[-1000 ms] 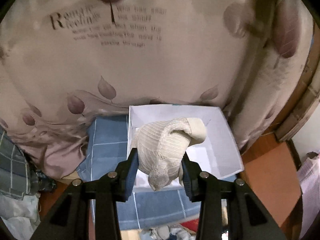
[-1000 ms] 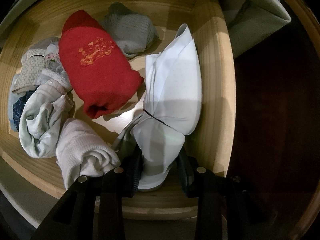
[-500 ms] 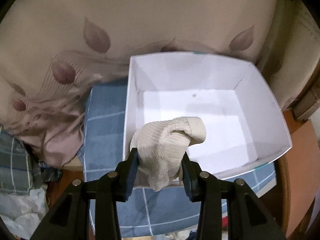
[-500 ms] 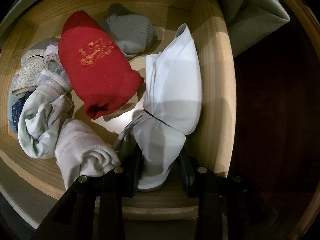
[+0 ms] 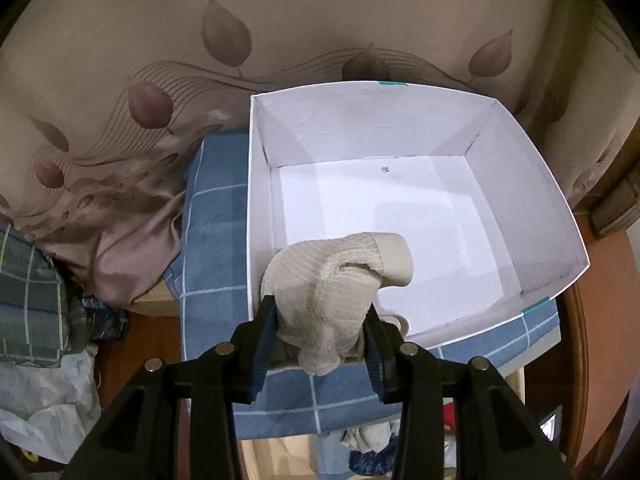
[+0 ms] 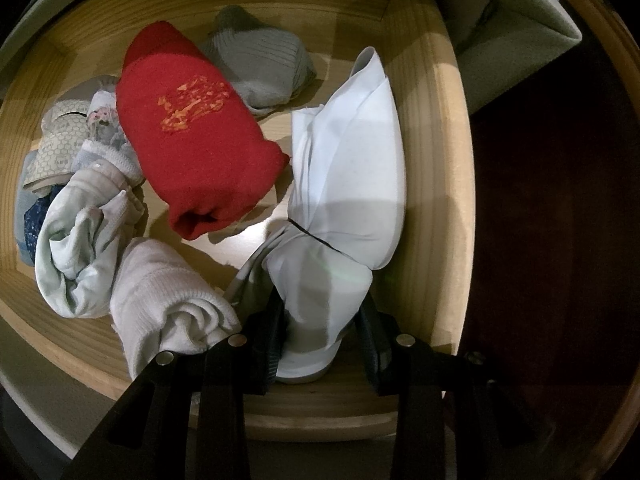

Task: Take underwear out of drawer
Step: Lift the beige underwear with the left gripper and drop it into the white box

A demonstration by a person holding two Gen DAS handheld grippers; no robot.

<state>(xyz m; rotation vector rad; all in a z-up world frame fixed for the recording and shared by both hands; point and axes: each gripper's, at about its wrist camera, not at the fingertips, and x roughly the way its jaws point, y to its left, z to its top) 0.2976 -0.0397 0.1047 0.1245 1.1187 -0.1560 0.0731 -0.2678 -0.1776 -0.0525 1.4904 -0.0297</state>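
I have two pieces in hand at once. My left gripper (image 5: 320,328) is partly closed, its pads pressing on both sides of a rolled cream ribbed underwear bundle (image 5: 332,280), which hangs over the near left corner of the white cardboard box (image 5: 560,216). The box sits on a blue checked cloth (image 5: 216,240) with a leaf-print bedsheet (image 5: 120,80) behind it, and its floor is bare. I judge this to be the drop-off step for that piece: it is out of the drawer and sits over the box rim, not yet down inside.

My right gripper (image 6: 324,332) points down into the wooden drawer (image 6: 432,160) and is closed to a narrow gap on the lower end of a pale blue folded underwear (image 6: 344,208), which leans against the drawer's right wall. The left pad clearly touches the cloth; the right pad is in shadow, so I cannot be certain how firmly it bites. Beside it lie a red rolled garment (image 6: 192,136), a grey ribbed roll (image 6: 260,68), a white roll (image 6: 168,292) and a mint green piece (image 6: 80,240).

Next, I think the left side needs to move a little further over the box floor and then spread its fingers to let the cream bundle fall. The right should lift straight up, keeping the blue piece clear of the drawer wall and the white roll
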